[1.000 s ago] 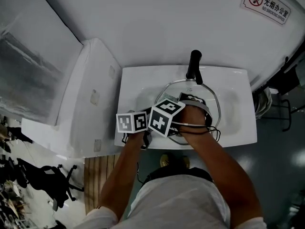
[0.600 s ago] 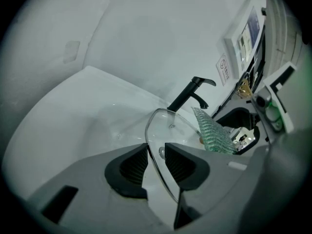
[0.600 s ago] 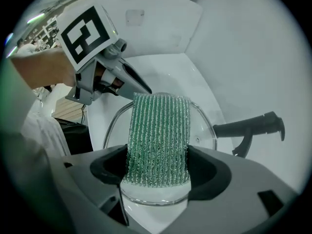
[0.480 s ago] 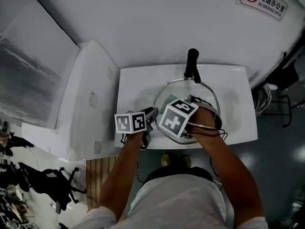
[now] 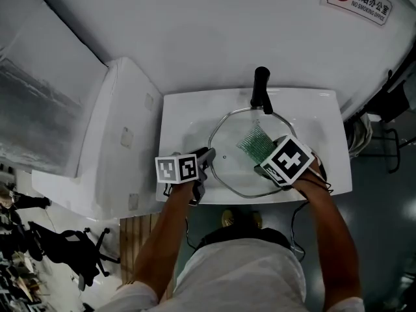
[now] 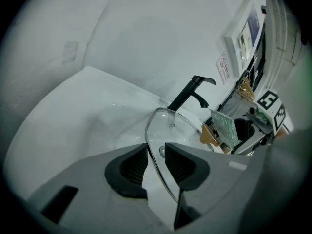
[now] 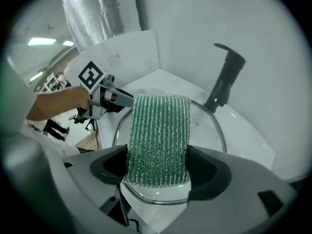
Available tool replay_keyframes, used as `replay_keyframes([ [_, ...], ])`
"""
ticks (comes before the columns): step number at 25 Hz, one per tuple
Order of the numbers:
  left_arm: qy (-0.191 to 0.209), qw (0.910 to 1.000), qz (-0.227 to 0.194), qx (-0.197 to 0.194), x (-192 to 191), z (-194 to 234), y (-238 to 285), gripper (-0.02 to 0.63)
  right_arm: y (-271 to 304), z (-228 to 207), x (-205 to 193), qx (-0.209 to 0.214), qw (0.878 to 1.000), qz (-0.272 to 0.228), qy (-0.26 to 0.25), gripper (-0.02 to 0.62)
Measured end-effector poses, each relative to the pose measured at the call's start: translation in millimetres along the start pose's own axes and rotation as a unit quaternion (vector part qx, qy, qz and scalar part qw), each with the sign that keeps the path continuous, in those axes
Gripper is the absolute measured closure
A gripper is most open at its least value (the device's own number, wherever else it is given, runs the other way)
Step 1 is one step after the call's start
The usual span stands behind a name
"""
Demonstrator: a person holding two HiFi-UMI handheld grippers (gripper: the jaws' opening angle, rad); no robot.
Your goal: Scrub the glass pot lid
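Far left: white cabinet-like unit [image 5: 123,135] beside the sink [image 5: 175,112]; what it is cannot be told.

Left tool [image 5: 207,158] [image 6: 156,162]: comes in over the sink's near-left edge. Jaws stand a narrow way apart and are closed on the metal rim of the glass pot lid [image 5: 231,171] [image 6: 175,130], one pad on each face of the glass. Grip is at the lid's left edge.

Lid: inside the white basin, in front of the black faucet [image 5: 261,90] [image 7: 225,79]. Its far rim is close to the faucet base. Clear glass, thin metal band all round.

Right tool [image 5: 263,158] [image 7: 158,167]: over the right half of the lid, pointing steeply down. Jaws are clamped on a green ribbed scrubbing pad [image 5: 255,143] [image 7: 158,135], which fills the gap between the pads and sticks out well ahead of them. Pad's free end lies over the glass toward the faucet side; contact with the glass looks likely, not certain.

Far right, on the wall: no-smoking sign [image 5: 361,2].
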State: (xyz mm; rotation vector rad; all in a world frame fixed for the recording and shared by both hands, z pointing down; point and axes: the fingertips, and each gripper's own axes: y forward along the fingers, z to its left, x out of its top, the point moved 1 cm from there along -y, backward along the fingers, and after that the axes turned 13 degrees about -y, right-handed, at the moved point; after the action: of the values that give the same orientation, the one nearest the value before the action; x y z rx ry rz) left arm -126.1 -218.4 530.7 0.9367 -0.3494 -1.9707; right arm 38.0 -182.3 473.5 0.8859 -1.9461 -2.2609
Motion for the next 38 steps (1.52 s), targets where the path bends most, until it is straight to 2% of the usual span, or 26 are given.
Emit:
replay_keyframes([
  [5, -0.002, 1.0000, 0.000, 0.004, -0.3, 0.0, -0.3, 0.486, -1.9, -12.4, -30.1, 0.020, 0.995, -0.052, 0.081, 0.247],
  [10, -0.004, 0.9999, -0.001, 0.010, -1.0, 0.3, -0.2, 0.486, 1.8, -21.9, -50.8, 0.036, 0.983, -0.091, 0.153, 0.247],
  [14, 0.000, 0.9999, -0.004, 0.013, -0.4, -0.6, -0.3, 0.486, 5.2, -26.7, -63.0, 0.044, 0.975, -0.108, 0.189, 0.247],
  [17, 0.001, 0.9999, -0.006, 0.015, -0.4, -1.2, 0.0, 0.486, 2.0, -24.6, -65.1, 0.037, 0.975, -0.114, 0.187, 0.247],
  [20, -0.001, 0.9998, -0.008, 0.017, -0.6, -0.7, -0.4, 0.488, -10.1, -17.6, -54.7, 0.013, 0.982, -0.114, 0.149, 0.247],
  [24, -0.001, 0.9998, -0.011, 0.019, -0.2, -0.5, -0.4, 0.489, -29.0, -4.4, -34.6, -0.032, 0.992, -0.096, 0.072, 0.247],
  [28, -0.002, 0.9997, -0.012, 0.019, -0.1, -0.2, -0.1, 0.489, -34.8, 14.9, -12.6, -0.058, 0.996, -0.069, -0.011, 0.247],
  [33, -0.003, 0.9997, -0.015, 0.018, 0.0, -1.0, -0.4, 0.489, -19.6, 46.5, 10.1, -0.068, 0.991, -0.014, -0.114, 0.247],
  [38, -0.005, 0.9997, -0.017, 0.017, -0.1, -1.1, -1.0, 0.489, 3.4, 69.0, 27.7, -0.072, 0.979, 0.032, -0.190, 0.247],
])
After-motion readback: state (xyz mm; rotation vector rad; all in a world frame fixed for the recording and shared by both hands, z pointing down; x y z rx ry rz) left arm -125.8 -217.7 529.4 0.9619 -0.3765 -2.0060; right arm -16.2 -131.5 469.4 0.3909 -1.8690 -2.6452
